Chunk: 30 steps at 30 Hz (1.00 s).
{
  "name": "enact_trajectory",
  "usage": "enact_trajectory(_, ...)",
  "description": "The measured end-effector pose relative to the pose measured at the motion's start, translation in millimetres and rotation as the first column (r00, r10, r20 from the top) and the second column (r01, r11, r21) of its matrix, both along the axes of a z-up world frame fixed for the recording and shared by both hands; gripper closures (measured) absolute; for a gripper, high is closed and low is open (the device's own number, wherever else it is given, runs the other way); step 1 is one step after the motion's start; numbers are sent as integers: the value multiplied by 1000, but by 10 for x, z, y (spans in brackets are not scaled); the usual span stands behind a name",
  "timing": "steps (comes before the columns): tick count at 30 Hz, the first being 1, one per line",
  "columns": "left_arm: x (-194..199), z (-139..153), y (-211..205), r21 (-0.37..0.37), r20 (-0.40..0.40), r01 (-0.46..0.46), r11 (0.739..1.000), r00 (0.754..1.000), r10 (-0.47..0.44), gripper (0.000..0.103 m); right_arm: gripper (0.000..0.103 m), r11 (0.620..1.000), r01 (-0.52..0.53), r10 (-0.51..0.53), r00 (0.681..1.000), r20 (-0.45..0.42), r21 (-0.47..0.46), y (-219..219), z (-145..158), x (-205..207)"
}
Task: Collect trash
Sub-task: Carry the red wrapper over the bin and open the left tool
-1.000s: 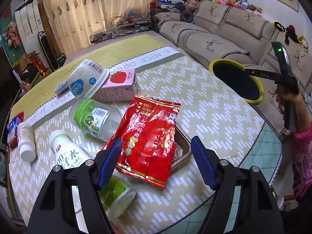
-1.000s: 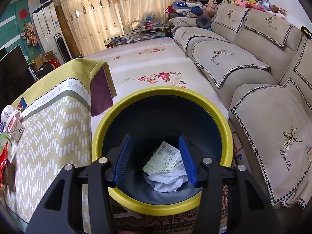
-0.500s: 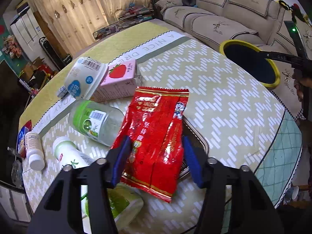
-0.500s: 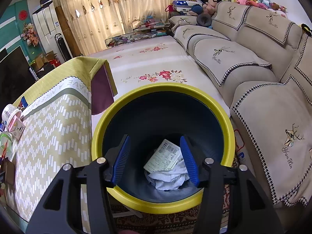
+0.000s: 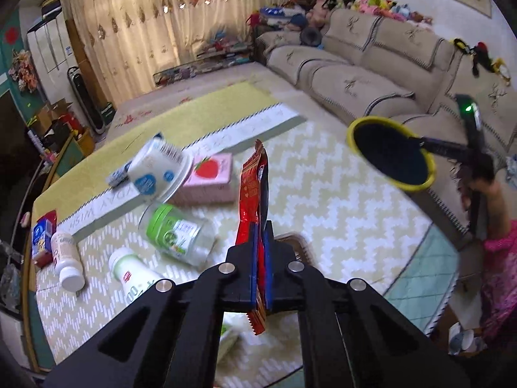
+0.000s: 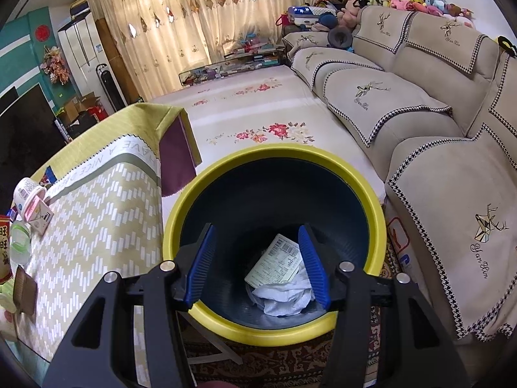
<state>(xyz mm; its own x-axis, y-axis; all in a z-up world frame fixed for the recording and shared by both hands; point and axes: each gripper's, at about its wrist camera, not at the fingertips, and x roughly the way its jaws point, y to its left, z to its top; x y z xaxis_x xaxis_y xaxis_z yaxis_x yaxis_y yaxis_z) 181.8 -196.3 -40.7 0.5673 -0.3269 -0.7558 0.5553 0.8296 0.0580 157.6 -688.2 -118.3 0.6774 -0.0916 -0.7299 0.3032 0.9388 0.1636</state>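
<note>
- Left wrist view: left gripper (image 5: 258,242) had its jaws clamped on the red snack wrapper (image 5: 253,194), which stood edge-on above the table (image 5: 339,200), lifted clear of it.
- Still lying on the table: white cup (image 5: 155,171), pink strawberry carton (image 5: 211,177), green-lidded jar (image 5: 176,234), two white bottles (image 5: 66,258). All lay left of the wrapper.
- Yellow-rimmed bin (image 5: 391,153) sat off the table's right edge, with the other gripper over it.
- Right wrist view: right gripper (image 6: 258,258) hung over the bin (image 6: 274,333), jaws part open, nothing between them.
- Inside the bin: crumpled white paper (image 6: 281,297) and a printed label (image 6: 274,263).
</note>
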Motion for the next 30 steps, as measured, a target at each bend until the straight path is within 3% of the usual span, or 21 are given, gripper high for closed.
enact_trajectory(10,-65,77,-782,-105,-33,139,985,989,-143,99,52,999,37,-37,997,67,1,-171,188,-314)
enact_trajectory(20,159,-162,-2289,-126,-97,306,944,943,-318,99,49,990,139,-139,985,100,-1,-597,250,-797)
enact_trajectory(24,310,-268,-2846,-122,-111,336,934,931,-349,99,49,985,172,-172,981,90,14,-746,187,-974)
enact_trajectory(30,608,-504,-3370,-101,-151,309,946,935,-321,96,48,983,180,-182,980,83,31,-821,105,-1056)
